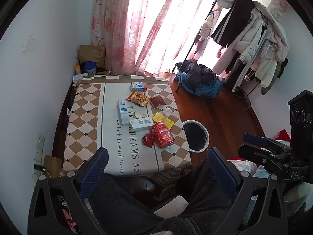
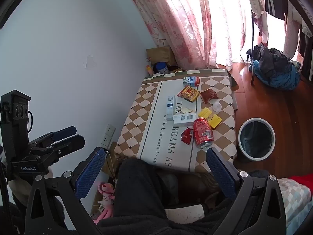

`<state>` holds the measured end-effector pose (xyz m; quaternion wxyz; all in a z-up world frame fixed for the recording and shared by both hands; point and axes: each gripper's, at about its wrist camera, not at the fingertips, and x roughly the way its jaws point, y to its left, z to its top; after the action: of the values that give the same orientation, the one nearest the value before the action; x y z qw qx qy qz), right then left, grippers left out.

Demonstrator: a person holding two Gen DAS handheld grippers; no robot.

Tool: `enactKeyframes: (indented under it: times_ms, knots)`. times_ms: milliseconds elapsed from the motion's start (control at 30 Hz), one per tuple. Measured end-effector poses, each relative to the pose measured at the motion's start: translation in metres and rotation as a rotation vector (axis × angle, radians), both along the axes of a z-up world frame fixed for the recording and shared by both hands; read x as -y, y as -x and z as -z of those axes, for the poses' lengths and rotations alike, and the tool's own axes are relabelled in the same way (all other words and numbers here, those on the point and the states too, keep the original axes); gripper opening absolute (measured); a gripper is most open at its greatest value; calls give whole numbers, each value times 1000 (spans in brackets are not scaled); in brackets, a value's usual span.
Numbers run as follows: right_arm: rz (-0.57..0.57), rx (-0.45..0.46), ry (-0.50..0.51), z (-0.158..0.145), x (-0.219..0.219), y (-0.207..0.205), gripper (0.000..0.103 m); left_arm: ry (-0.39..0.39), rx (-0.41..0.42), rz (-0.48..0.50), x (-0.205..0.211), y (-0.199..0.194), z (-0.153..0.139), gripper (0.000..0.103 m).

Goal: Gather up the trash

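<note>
Litter lies on a low table with a checkered cloth [image 1: 86,117] [image 2: 137,117]: a red can [image 1: 163,135] [image 2: 202,133] on its side, a small red wrapper [image 1: 148,139], white boxes [image 1: 141,123], yellow packets [image 1: 163,119], snack bags [image 1: 138,98] and a milk carton [image 1: 138,86]. A round bin [image 1: 206,135] [image 2: 240,135] with a dark liner stands on the floor right of the table. My left gripper [image 1: 158,168] and right gripper [image 2: 156,172] both hang open and empty over a person's dark fleece-clad lap, short of the table's near edge.
A wall with sockets [image 1: 39,146] runs along the table's left side. A heap of dark and blue clothes [image 1: 199,82] and a loaded clothes rack [image 1: 254,45] stand beyond the bin by the curtains. A pink toy [image 2: 106,193] lies on the floor by the legs.
</note>
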<state>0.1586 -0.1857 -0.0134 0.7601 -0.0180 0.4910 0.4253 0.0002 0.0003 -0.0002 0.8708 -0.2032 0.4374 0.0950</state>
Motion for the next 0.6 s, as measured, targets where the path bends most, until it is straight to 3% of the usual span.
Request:
enactKeyframes:
  times_ms: [433,600]
  knots:
    - [-5,0,-7,-5,21,-10,103,0,20,34,10,-3,-11,103]
    - [-9,11,3,-16,6,-1,103,0,24,28,8,-3,-15,103]
